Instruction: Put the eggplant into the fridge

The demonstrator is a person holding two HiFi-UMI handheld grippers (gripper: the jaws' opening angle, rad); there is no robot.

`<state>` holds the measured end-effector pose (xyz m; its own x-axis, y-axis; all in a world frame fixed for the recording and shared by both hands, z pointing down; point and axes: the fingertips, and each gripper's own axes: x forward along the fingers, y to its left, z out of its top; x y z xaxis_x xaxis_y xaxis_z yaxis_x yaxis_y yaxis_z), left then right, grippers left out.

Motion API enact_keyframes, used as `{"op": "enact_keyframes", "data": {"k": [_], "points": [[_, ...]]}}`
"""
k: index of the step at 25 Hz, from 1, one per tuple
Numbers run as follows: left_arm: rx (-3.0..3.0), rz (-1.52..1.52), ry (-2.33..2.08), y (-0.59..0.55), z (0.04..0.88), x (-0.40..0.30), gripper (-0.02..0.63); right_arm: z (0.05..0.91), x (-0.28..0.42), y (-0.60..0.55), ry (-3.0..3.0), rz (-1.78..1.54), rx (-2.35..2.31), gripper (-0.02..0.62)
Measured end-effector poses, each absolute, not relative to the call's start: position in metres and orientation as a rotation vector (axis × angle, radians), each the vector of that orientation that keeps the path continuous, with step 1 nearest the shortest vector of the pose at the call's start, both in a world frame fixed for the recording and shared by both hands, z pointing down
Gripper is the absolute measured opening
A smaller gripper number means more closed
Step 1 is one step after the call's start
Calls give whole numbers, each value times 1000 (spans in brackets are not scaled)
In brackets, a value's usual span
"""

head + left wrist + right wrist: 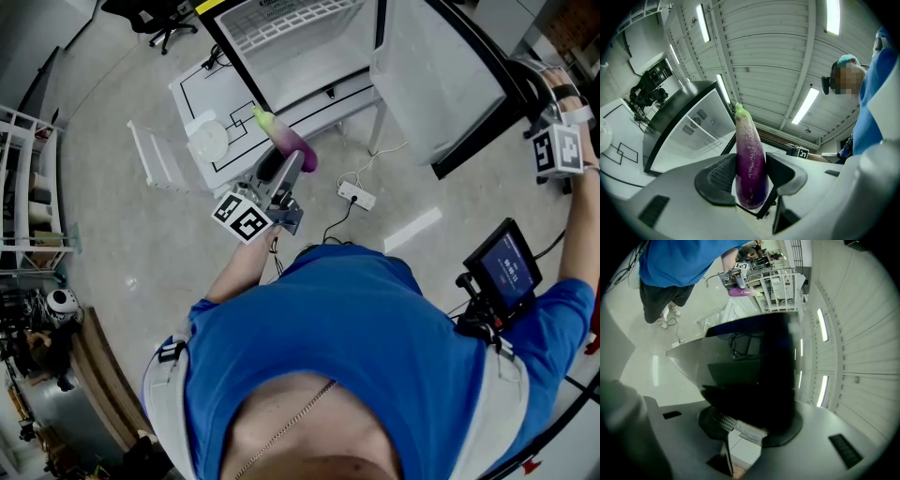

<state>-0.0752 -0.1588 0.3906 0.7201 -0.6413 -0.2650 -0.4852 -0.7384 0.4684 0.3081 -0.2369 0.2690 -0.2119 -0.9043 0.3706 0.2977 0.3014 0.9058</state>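
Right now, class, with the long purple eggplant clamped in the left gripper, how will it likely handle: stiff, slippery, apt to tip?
Probably stiff: the long purple eggplant stands straight out of the left gripper without sagging. Possibly slippery: its skin looks glossy. It may pivot, since the pads grip only its rounded lower end.

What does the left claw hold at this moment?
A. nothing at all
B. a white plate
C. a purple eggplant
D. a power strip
C: the left gripper view shows the left claw closed on the eggplant, both pads pressing its purple body and its green end sticking out past them.
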Motion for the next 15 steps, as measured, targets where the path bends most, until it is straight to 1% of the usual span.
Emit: {"op": "enact_keyframes", "data": {"k": [5,15], "points": [[2560,-588,-871,-159,388,-75,199,300,336,-245,-1338,-1173,615,129],[2566,-568,-848,-162,390,-68,199,293,367,-247,-1390,-1064,824,129]]}}
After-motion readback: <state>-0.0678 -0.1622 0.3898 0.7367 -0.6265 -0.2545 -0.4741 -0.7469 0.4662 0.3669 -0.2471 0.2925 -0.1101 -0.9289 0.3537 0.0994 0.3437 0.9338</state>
